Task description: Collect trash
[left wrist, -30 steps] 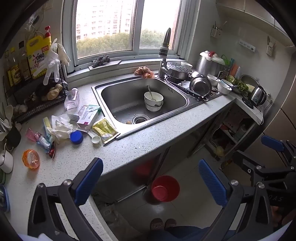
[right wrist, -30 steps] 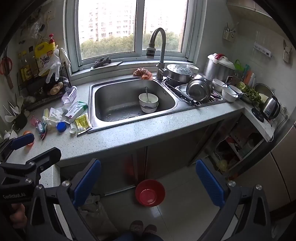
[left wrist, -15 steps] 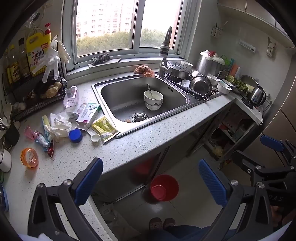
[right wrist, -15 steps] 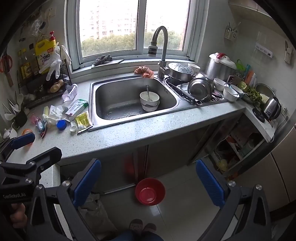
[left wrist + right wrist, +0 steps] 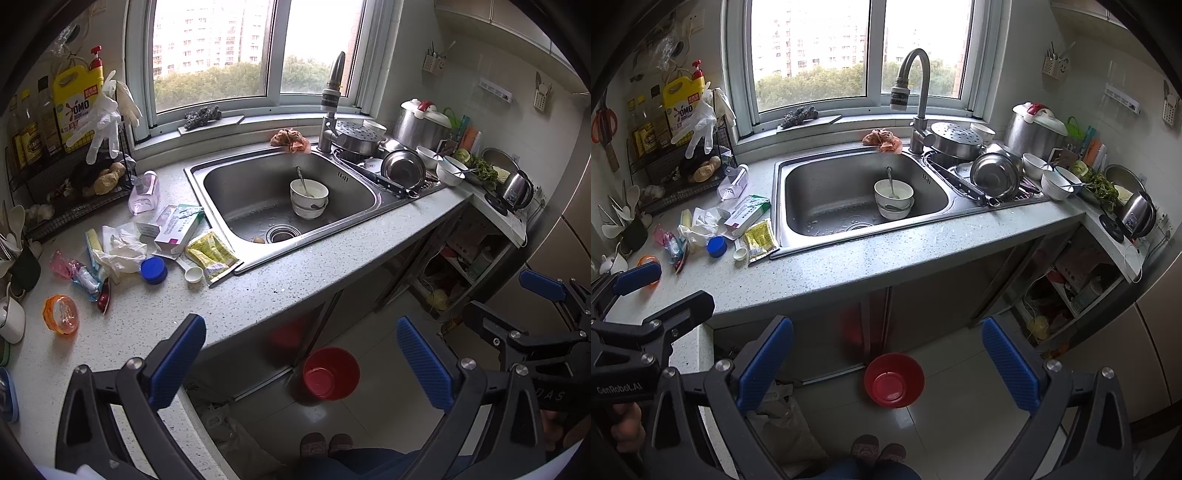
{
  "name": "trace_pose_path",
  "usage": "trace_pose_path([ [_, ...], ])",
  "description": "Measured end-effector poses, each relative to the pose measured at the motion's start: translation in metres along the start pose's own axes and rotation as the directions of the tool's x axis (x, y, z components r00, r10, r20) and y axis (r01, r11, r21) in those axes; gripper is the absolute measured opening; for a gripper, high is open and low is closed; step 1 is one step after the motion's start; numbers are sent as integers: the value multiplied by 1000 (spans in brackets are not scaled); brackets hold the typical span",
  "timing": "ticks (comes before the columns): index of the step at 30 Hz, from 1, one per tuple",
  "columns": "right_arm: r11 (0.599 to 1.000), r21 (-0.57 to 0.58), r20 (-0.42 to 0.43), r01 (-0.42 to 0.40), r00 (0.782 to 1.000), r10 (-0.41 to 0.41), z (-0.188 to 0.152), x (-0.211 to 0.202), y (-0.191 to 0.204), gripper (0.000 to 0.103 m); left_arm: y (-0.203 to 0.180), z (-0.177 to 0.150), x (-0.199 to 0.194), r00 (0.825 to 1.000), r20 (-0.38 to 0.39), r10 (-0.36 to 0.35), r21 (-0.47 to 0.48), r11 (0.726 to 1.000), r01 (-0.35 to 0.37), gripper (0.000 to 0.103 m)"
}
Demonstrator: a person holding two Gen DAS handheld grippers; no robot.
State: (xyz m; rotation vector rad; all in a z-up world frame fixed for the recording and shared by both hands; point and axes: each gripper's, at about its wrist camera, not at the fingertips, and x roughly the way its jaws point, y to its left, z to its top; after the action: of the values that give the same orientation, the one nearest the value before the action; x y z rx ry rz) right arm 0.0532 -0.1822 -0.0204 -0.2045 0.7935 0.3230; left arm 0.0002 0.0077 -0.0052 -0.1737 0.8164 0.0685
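Trash collection not yet begun, judging by the scene: left gripper (image 5: 301, 360) and right gripper (image 5: 886, 360) both spread wide, holding nothing, well back from the counter (image 5: 258, 295). Left of the sink (image 5: 288, 199), untouched litter: yellow packet (image 5: 211, 253), crumpled tissue (image 5: 120, 247), blue cap (image 5: 153, 269), carton (image 5: 179, 230), orange lid (image 5: 61, 314). On the floor below, red basin (image 5: 894, 379), possibly the bin.

My left gripper (image 5: 301, 360) and right gripper (image 5: 886, 360) are black frames with silver screws and ribbed blue pads (image 5: 764, 363); white "CenRobot.AI" lettering marks one; my bare fingers (image 5: 626, 424), dark blue trousers (image 5: 369, 463) and patterned slippers (image 5: 877, 448) show.
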Motion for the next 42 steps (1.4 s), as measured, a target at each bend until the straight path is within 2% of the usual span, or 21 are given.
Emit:
trace_pose_path([
  [42, 1000, 11, -60, -3, 998, 4, -5, 8, 1, 103, -2, -6, 9, 999, -33, 5, -2, 1000, -5, 103],
])
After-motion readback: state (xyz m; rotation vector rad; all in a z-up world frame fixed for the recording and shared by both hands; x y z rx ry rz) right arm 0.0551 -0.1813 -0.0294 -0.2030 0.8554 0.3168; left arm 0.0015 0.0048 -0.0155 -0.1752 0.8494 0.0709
